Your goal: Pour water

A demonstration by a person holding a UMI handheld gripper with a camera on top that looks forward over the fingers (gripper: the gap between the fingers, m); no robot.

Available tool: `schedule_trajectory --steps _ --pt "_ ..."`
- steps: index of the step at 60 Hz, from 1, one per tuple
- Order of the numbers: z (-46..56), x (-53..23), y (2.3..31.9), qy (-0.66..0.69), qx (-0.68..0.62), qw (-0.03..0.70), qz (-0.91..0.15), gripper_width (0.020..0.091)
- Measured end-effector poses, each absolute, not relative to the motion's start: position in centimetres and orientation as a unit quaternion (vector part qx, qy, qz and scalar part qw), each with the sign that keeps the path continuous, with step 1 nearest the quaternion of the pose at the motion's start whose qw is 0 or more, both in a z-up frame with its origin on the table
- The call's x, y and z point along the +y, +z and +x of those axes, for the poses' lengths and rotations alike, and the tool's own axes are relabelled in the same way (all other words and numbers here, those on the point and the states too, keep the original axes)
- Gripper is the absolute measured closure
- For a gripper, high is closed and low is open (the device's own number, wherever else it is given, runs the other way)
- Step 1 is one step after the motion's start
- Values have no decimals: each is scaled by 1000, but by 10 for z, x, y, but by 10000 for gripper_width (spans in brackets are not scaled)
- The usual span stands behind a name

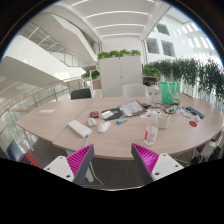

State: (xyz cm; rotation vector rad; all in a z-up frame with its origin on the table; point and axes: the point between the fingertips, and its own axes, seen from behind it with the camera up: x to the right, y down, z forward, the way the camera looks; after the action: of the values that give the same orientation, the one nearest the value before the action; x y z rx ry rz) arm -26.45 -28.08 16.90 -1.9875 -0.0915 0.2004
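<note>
Small items cluttering the table are too tiny to identify; claw bases cut off.

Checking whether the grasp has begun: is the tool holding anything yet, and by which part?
Nothing is held. The tool is open, with only empty space between its fingers; the table and the things on it lie well beyond them.

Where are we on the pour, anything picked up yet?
Nothing looks done. The gripper is open and empty, short of the table. The bottle and white cup stand untouched beyond the fingers. Approach, grasp and pour all remain.
</note>
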Motion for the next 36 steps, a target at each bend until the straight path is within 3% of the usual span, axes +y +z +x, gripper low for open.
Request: schedule_trajectory --steps 8,19,27,36 --pt "-270 -261 176 77 -43 547 -832 272" --pt "-243 -233 153 65 -49 548 -833 269" --pt "-190 -190 142 23 -49 592 -804 268" --pt "-134 -127 110 -1 -21 599 -800 269"
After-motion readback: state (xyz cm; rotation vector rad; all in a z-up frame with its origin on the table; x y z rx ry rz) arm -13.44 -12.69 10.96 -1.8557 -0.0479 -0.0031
